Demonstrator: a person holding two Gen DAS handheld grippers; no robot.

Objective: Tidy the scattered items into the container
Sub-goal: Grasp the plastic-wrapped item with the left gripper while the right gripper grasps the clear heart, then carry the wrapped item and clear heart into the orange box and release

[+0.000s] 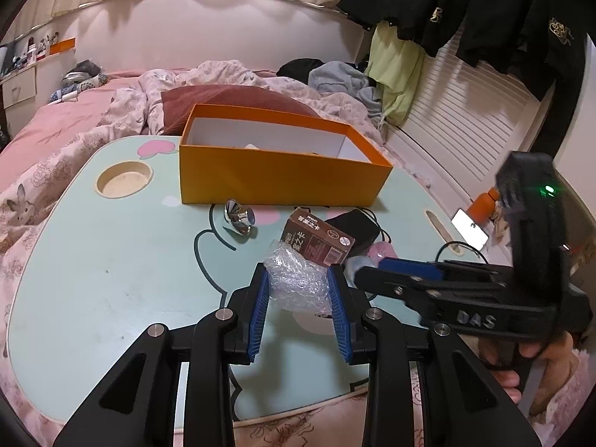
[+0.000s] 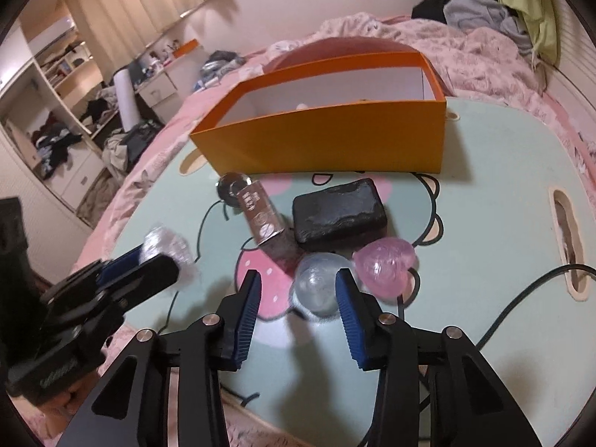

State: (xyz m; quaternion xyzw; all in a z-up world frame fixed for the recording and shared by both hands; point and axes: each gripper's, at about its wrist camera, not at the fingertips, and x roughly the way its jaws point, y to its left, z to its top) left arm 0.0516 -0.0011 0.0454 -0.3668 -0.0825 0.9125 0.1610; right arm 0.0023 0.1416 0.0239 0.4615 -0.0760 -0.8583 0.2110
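My left gripper (image 1: 299, 279) is shut on a crumpled wad of bubble wrap (image 1: 298, 283), held just above the mint-green lap table (image 1: 130, 260). In the right wrist view that left gripper (image 2: 164, 257) shows at the left with the bubble wrap (image 2: 167, 246) at its tip. My right gripper (image 2: 298, 279) stands open around a clear bluish ball (image 2: 316, 287); the right pad touches it, the left pad is apart. A pink ball (image 2: 385, 264), a black case (image 2: 339, 216), a brown carton (image 2: 260, 219) and a shiny metal piece (image 2: 229, 186) lie before the orange box (image 2: 335, 141).
The orange box (image 1: 283, 178) stands open at the table's far side, with something pale inside. A round cup hole (image 1: 124, 178) is at the far left. A dark cable (image 2: 521, 290) runs to a slot (image 2: 568, 246) on the right. Bedding surrounds the table.
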